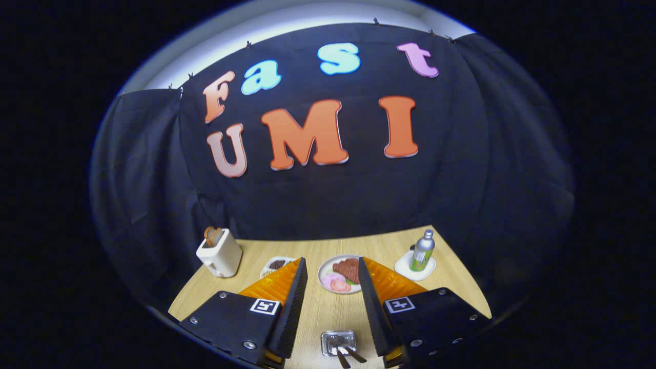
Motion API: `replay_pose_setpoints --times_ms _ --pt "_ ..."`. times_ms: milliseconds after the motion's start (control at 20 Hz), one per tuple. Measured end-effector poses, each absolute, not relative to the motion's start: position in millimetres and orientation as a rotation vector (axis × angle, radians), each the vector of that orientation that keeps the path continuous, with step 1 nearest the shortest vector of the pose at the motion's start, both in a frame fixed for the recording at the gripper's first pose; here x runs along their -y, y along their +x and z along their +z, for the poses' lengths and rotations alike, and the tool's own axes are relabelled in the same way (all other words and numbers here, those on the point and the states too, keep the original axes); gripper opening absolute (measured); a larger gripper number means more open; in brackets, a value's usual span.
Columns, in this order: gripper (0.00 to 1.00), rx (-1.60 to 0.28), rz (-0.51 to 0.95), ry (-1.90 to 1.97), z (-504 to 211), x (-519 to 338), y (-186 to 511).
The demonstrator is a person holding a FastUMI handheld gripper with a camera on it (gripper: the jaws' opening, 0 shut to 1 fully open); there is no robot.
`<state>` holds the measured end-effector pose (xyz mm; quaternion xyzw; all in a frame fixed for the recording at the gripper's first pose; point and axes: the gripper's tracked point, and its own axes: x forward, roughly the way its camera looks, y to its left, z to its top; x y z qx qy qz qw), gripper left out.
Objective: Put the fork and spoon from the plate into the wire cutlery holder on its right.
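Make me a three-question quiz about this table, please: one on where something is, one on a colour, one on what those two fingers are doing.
1. Where is the round plate of food?
A. Just ahead of the fingers, in line with the gap between them
B. On top of the toaster
C. Under the bottle

2. What colour is the toaster?
A. Red
B. White
C. Blue

3. What are the fingers doing?
A. Shut on the bottle
B. Shut on the toaster
C. Open, holding nothing

Answers:
1. A: the plate of food lies on the wooden table just past the fingertips, between the two.
2. B: the toaster has a white body, with browned bread sticking out of its top.
3. C: the fingers stand wide apart, with bare table between them and nothing pressed by either.
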<state>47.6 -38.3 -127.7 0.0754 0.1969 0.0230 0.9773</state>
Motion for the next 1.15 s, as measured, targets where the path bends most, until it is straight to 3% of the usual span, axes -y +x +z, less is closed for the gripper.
replay_pose_setpoints --times_ms 200,550,1150 --pt "0.76 -0.162 -0.018 0.057 -59.0 60.8 54.7" --pt "0.95 0.029 -0.076 0.022 3.1 69.2 51.8" --pt "0.95 0.118 -0.126 0.004 15.9 79.9 44.0"
